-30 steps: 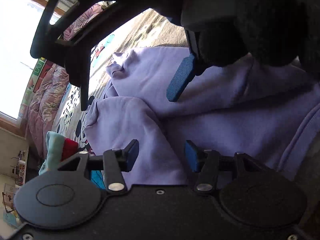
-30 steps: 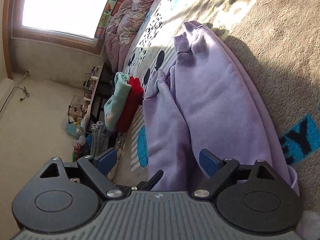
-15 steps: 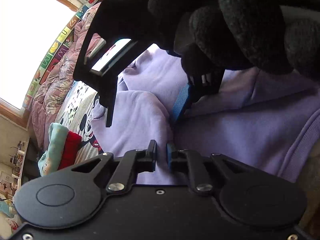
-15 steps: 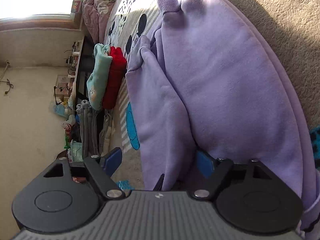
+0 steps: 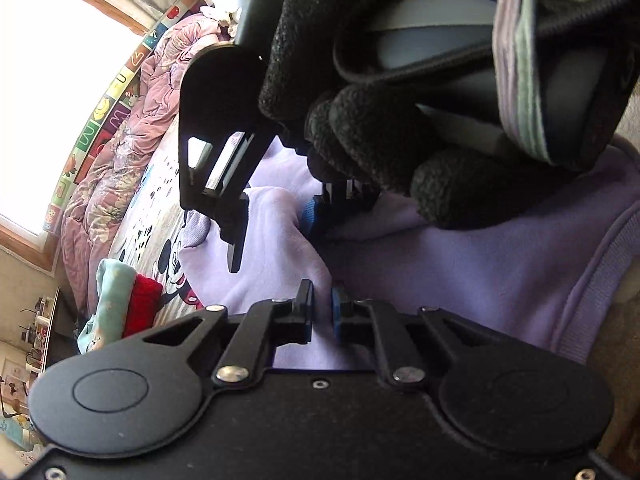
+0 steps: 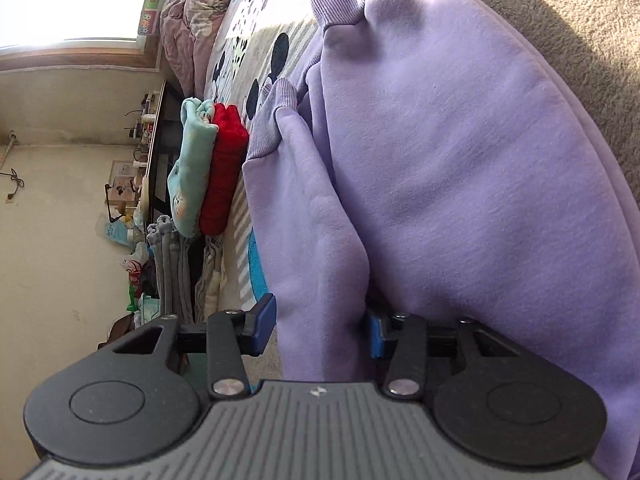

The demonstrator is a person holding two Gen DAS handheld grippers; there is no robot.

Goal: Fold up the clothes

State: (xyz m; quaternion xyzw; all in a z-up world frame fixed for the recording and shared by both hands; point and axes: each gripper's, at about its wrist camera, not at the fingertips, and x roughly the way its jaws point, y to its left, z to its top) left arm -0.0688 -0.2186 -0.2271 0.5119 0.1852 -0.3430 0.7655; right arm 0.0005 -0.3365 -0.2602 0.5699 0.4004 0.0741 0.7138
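A lilac sweatshirt (image 6: pixel 460 160) lies on the bed with its sleeves folded in along the body. My left gripper (image 5: pixel 322 314) is shut on a ridge of the lilac sweatshirt (image 5: pixel 480 264) close to the camera. My right gripper (image 6: pixel 320 332) straddles a thick sleeve fold; its jaws are partly drawn in and stand open, with the blue pads (image 6: pixel 264 328) at the cloth's sides. In the left wrist view the right gripper (image 5: pixel 272 232) sits just beyond my left one, held by a black-gloved hand (image 5: pixel 380 128).
A folded red and mint pile (image 6: pixel 212 168) lies past the sleeve cuffs on the cartoon-mouse bedsheet (image 6: pixel 256 40). A pink quilt (image 5: pixel 120 168) is bunched under the window. A beige blanket (image 6: pixel 580 20) lies under the sweatshirt's far side. Cluttered shelves (image 6: pixel 152 200) stand beside the bed.
My left gripper went from open to shut on the sweatshirt. My right gripper moved in over the sleeve fold and its jaws narrowed around it.
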